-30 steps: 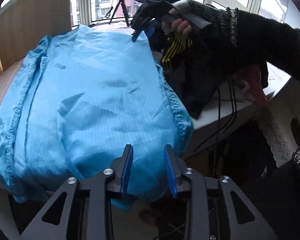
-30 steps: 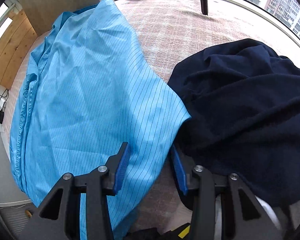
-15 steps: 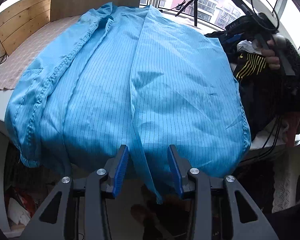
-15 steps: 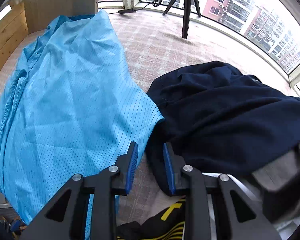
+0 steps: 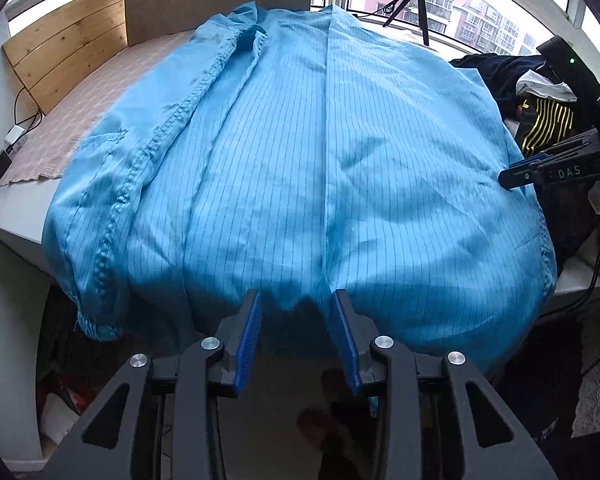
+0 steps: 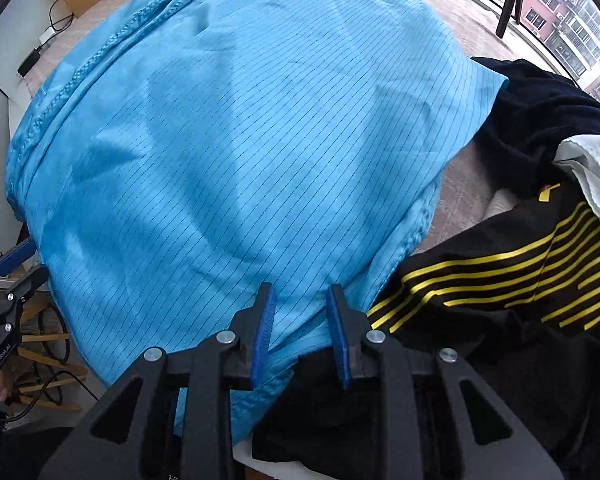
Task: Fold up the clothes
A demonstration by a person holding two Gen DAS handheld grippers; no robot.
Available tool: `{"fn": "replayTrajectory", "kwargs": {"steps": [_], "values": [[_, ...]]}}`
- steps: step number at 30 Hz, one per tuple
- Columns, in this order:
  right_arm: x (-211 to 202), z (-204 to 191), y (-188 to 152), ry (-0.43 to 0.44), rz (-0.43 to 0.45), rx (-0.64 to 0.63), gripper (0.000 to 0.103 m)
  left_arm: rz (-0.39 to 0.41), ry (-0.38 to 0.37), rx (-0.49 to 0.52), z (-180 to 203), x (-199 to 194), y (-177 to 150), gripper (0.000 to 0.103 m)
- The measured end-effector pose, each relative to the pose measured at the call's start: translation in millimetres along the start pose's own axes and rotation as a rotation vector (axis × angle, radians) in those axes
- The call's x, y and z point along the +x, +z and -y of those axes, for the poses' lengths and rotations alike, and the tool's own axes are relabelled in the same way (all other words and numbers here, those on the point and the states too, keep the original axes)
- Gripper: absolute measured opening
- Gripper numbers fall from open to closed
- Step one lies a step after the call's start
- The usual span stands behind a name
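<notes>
- Shirt (image 5: 300,168): a light blue one with thin dark stripes lies spread over the table (image 5: 8,216), collar toward the window and hem hanging over the near edge.
- A seam or fold line runs down its middle, and a thick stitched seam runs along the side nearer the wooden boards (image 5: 66,46).
- The left gripper (image 5: 296,332) points down at the hanging hem. Its jaws are closing, with the blue pads (image 5: 250,336) standing apart on either side of the hem's lower edge; they do not press on the cloth.
- The right gripper (image 6: 300,328) sits at the shirt's other near corner, beside the pile of clothes. Its pads are apart, the corner of blue cloth lies between them, and I cannot tell whether they touch it; no grip shows.
- In the left wrist view the right gripper (image 5: 540,170) reaches in from the side at the shirt's edge.
- In the right wrist view the left gripper (image 6: 8,272) shows at the far side, below the table edge.
- Beside the shirt lie a dark navy garment (image 6: 540,120), a black garment with yellow stripes (image 6: 520,272) and a white piece of cloth (image 6: 592,172).
- A pinkish woven mat (image 5: 72,116) covers the table under the shirt.
- A tripod (image 6: 508,0) stands by the window, and a charger with cable (image 5: 8,148) lies at the table's far corner.
</notes>
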State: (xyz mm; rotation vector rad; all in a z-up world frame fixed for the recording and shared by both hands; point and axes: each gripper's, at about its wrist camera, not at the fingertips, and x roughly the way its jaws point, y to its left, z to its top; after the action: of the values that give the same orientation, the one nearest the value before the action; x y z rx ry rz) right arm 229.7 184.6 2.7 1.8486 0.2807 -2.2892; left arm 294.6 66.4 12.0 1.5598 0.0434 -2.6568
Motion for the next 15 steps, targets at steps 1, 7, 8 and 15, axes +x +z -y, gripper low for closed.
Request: {"fn": "replayTrajectory", "kwargs": {"steps": [1,7,8,15], "values": [[0,2,-1,0.004,0.000,0.000,0.026,-0.007,0.020,-0.009,-6,0,-3,0.029],[-2,3,-1,-0.005,-0.011,-0.021,0.026,-0.055,-0.019,-0.117,-39,-4,-24,0.023],[-2,4,-1,-0.002,-0.016,-0.020,0.026,-0.038,-0.066,-0.105,-33,-10,-24,0.024],[-57,78,27,0.131,0.118,0.207,0.035,0.050,-0.448,0.096,58,-44,-15,0.048]]}}
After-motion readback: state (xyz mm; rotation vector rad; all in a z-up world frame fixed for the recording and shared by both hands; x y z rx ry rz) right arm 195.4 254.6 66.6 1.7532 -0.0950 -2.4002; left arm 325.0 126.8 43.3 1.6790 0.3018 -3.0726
